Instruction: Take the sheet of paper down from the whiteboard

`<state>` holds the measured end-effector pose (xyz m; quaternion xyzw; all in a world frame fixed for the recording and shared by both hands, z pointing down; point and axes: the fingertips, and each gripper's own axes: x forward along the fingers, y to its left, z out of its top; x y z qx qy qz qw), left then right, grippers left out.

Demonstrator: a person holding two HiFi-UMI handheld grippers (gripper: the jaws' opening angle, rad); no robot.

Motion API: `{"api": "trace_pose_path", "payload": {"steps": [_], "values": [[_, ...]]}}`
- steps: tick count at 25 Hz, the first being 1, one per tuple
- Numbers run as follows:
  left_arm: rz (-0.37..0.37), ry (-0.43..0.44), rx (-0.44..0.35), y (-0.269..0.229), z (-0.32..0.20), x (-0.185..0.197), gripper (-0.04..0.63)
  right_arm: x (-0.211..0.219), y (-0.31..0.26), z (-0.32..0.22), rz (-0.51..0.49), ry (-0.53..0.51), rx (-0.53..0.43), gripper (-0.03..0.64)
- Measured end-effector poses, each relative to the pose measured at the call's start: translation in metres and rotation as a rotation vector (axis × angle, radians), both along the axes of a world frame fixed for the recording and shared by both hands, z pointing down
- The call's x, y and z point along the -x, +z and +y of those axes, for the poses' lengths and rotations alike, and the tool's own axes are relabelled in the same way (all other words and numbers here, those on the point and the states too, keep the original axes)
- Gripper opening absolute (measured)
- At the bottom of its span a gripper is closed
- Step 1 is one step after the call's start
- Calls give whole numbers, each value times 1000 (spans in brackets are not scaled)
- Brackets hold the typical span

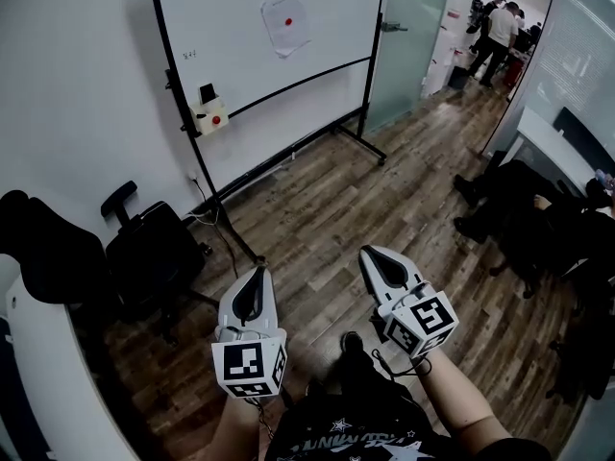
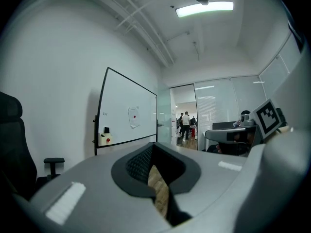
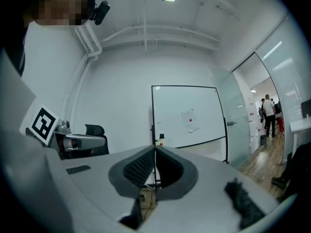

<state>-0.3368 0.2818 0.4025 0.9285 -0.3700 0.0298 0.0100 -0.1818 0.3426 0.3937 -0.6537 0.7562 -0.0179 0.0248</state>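
Dark wood-plank floor [image 1: 384,209] runs across the room. A plain white wall [image 1: 77,84] fills ten o'clock, with a black office chair [image 1: 144,248] below it at nine. A frosted glass panel [image 1: 408,36] stands at one o'clock, and a white desk [image 1: 557,147] at three. Overhead, a strip light [image 2: 204,8] glows beside white ceiling pipes [image 2: 146,28].

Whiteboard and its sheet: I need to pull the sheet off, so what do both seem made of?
Whiteboard: smooth white coated panel, faint sheen; dark frame, likely metal. Sheet: thin matte paper, its outline uneven as if curled; the red dot may be a magnet.
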Motion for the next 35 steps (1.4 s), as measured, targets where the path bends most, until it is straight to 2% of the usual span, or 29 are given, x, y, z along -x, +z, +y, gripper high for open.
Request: {"api": "trace_pose_path", "payload": {"steps": [7, 11, 17, 22, 30, 35], "values": [[17, -47, -30, -8, -27, -5, 8, -23, -7, -35, 3, -5, -32, 17], [7, -82, -42, -7, -50, -23, 8, -49, -10, -64, -14, -23, -55, 17], [-12, -119, -42, -4, -92, -78, 8, -104, -1, -120, -43, -93, -45, 17], [-8, -165, -10, -2, -129, -133, 8, -157, -5, -167, -53, -152, -48, 17], [-5, -237, -22, -19, -183, -215, 9, -243, -15, -231, -72, -226, -58, 17], [-4, -265, -27, -27, -209, -253, 9, -271, -9, -263, -76, -287, -34, 17]]}}
